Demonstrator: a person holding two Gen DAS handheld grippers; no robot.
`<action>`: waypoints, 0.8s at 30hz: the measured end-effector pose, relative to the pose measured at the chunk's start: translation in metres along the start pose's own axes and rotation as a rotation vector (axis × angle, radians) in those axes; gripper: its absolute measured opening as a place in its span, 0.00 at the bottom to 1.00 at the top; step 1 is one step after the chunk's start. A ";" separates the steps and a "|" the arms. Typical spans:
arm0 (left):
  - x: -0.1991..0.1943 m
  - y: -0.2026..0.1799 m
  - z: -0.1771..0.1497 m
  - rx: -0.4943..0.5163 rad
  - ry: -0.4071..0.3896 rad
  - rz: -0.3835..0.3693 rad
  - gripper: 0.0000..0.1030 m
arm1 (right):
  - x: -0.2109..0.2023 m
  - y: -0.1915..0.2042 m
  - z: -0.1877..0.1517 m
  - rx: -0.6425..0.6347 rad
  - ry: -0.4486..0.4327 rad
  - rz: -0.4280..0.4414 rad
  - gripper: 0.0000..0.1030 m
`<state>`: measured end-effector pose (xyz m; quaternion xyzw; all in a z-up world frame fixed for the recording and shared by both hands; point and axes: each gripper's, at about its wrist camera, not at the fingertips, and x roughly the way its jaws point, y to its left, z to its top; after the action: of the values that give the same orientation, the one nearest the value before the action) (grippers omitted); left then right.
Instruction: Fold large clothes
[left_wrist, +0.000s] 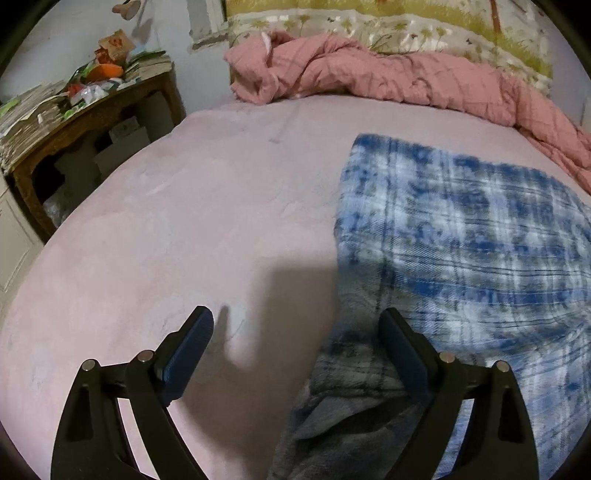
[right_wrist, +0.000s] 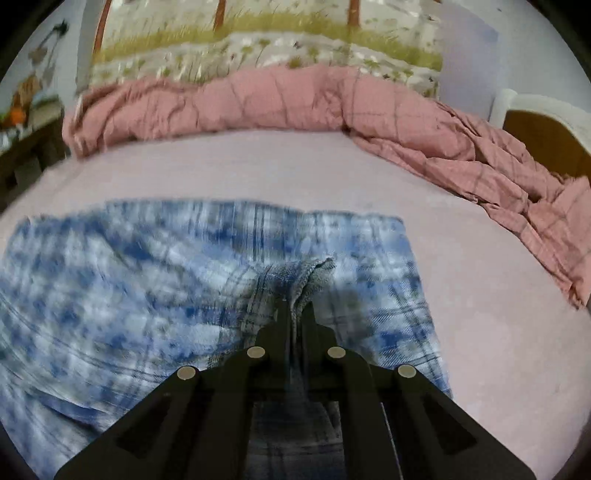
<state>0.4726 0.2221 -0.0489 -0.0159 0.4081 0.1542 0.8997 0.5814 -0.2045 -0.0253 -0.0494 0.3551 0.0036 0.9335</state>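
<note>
A bed (left_wrist: 207, 206) with a pale pink sheet carries a crumpled pink quilt (left_wrist: 369, 74) along its far edge. A blue-and-white plaid garment (right_wrist: 140, 288) lies spread across the sheet. The right claw (right_wrist: 295, 314) is clamped on a bunched fold of that plaid cloth. The left claw (left_wrist: 295, 339) is spread wide over the garment's left edge, gripping nothing.

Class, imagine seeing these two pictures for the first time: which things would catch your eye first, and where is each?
The blue plaid garment spread across the near part of the pink bed, a fold of it pinched in the right gripper. Next, the rumpled pink quilt heaped along the far edge, and the left gripper open at the garment's edge.
</note>
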 end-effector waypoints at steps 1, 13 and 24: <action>-0.003 -0.001 0.000 0.005 -0.018 -0.016 0.88 | -0.001 -0.003 0.001 0.017 0.001 0.010 0.05; -0.041 -0.015 0.009 0.060 -0.165 -0.058 0.92 | 0.006 -0.047 0.008 0.165 -0.008 0.048 0.06; -0.198 -0.019 0.012 0.023 -0.462 -0.236 1.00 | -0.164 -0.067 -0.012 0.227 -0.247 0.254 0.78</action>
<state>0.3640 0.1534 0.1033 -0.0173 0.1891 0.0432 0.9809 0.4534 -0.2673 0.0804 0.1021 0.2395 0.0871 0.9616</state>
